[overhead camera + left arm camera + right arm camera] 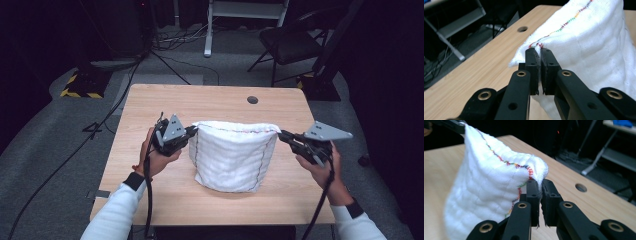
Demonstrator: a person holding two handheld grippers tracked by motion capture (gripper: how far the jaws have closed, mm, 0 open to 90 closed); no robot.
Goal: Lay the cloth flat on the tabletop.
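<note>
A white quilted cloth [232, 155] with coloured stitching along its hem hangs over the wooden table [150, 105], stretched between my two grippers. My left gripper [192, 132] is shut on the cloth's top left corner; in the left gripper view its jaws pinch the cloth [586, 45] at the gripper tip [540, 51]. My right gripper [281, 134] is shut on the top right corner, and the right gripper view has the cloth [486, 185] clamped at that gripper's tip [539, 182]. The cloth's lower edge rests on the table.
A round cable hole [252, 99] sits in the table near its far edge. Beyond the table stand a dark chair [292, 45], a white frame's leg [208, 30] and cables on the grey floor. A yellow-and-black striped base [82, 85] lies far left.
</note>
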